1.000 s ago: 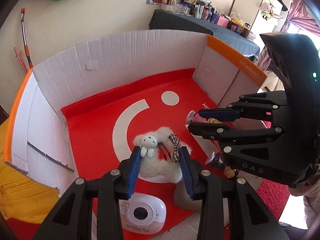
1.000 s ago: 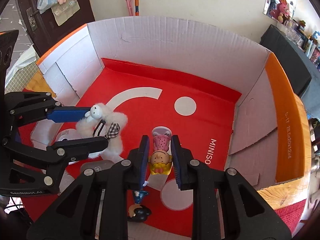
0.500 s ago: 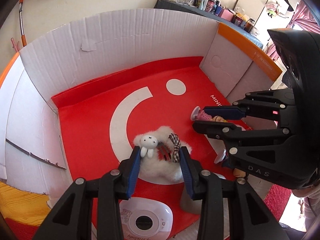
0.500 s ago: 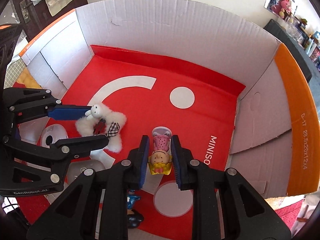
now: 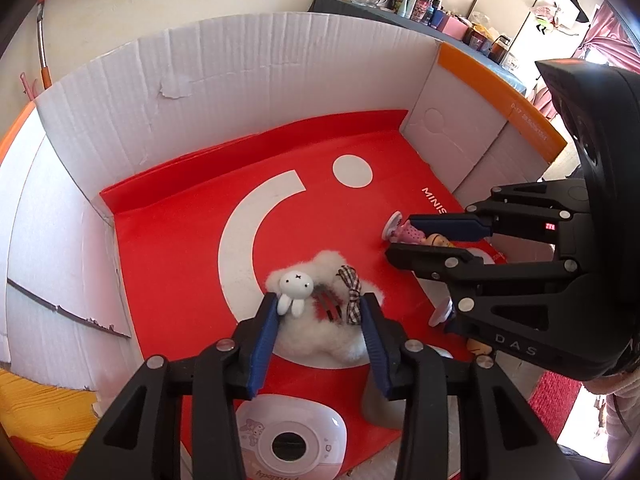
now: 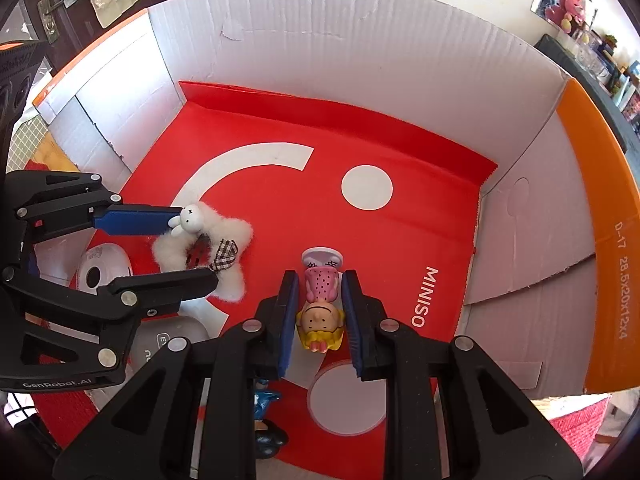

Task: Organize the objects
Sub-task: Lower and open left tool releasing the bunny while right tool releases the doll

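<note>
- Pinching a doll [image 6: 320, 312] head-down, the right gripper [image 6: 318, 320] has its jaws pressed tight on her, likely to set her in the box [image 6: 360, 32].
- The left gripper [image 5: 320, 332] clamps a fluffy plush [image 5: 320, 332], jaws narrowly spread around it.
- Both toys hang low over the box's red liner [image 6: 400, 140], near each other.
- A white camera toy [image 5: 288, 444] lies just beside the plush.

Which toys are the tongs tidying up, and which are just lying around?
Being tidied:
fluffy white plush star with a bunny charm, in the left tongs
blonde doll figure in a pink dress, in the right tongs

Lying about:
white toy camera
blue figurine
</note>
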Available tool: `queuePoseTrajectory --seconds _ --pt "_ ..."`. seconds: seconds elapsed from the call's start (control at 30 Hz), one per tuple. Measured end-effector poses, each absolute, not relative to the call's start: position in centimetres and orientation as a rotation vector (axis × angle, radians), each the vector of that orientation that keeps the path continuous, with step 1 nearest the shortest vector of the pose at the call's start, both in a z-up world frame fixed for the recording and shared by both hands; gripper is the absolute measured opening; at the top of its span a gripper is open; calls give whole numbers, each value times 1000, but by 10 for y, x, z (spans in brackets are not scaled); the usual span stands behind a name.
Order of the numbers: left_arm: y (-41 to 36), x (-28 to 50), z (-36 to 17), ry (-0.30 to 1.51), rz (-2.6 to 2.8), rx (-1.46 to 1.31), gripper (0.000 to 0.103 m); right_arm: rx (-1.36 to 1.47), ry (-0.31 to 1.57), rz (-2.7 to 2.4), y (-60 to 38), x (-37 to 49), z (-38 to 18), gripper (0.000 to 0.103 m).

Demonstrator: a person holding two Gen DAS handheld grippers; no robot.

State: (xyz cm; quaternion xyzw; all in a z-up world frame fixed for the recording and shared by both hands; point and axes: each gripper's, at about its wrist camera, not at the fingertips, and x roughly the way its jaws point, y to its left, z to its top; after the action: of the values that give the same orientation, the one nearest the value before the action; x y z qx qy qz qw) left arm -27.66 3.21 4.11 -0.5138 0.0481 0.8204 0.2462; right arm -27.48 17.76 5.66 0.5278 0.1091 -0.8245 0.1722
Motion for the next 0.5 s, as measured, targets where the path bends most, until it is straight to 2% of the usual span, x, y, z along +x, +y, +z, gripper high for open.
queuePoseTrajectory --seconds 0.5 --pt "34 -277 39 126 2238 -1401 44 1505 334 -2338 175 -275 57 21"
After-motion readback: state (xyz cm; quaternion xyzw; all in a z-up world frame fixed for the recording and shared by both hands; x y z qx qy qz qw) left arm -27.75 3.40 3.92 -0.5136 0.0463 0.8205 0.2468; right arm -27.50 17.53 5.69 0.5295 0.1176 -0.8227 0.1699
